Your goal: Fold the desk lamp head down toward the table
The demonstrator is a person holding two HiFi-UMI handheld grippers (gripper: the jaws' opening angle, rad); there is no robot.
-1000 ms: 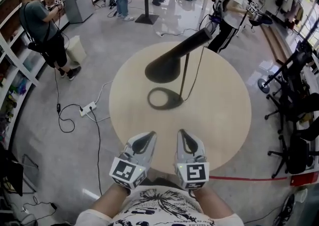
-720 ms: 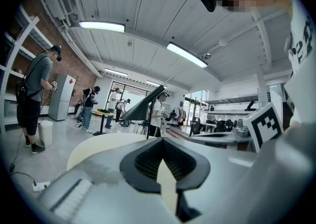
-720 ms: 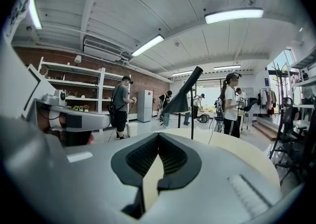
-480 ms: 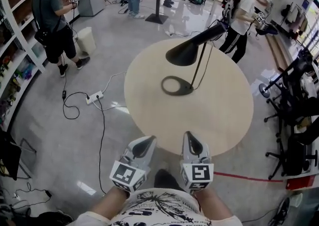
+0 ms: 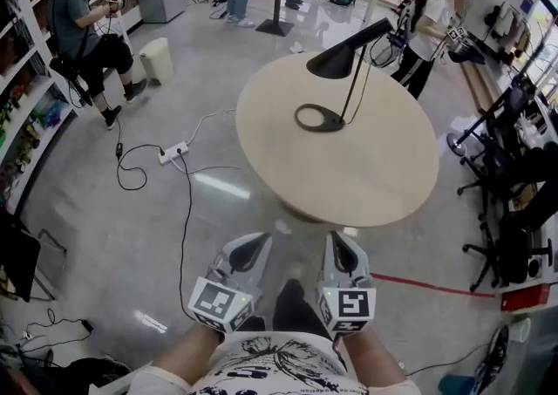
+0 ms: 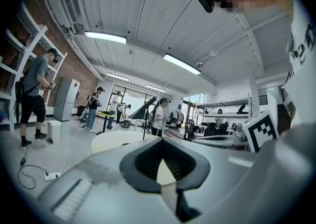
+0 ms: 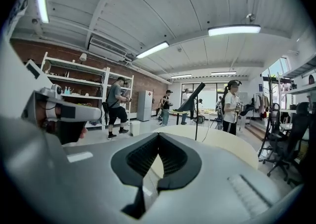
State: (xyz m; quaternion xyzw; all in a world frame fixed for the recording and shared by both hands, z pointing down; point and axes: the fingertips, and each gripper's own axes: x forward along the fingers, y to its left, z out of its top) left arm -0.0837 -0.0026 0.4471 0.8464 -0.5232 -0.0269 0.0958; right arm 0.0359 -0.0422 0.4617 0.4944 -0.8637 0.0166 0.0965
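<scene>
The black desk lamp (image 5: 343,57) stands on the far side of the round beige table (image 5: 366,175), its cone head raised and tilted on a thin stem above a ring base (image 5: 319,118). Both grippers hang close to my body, over the floor and well short of the table. My left gripper (image 5: 252,246) and right gripper (image 5: 340,245) are shut with nothing in them. The left gripper view shows the left gripper (image 6: 161,142) shut, with the lamp (image 6: 143,109) far off. The right gripper view shows the right gripper (image 7: 158,136) shut, and the lamp (image 7: 193,97) beyond the table (image 7: 224,141).
A power strip (image 5: 175,153) with trailing cables lies on the floor left of the table. Black office chairs (image 5: 514,175) crowd the right side. A red tape line (image 5: 427,285) marks the floor. A white bin (image 5: 157,60), shelves (image 5: 26,97) and several people stand around.
My view has backed away from the table: the table and lamp now lie farther off and the grippers hang over bare floor. Both grippers stayed shut.
</scene>
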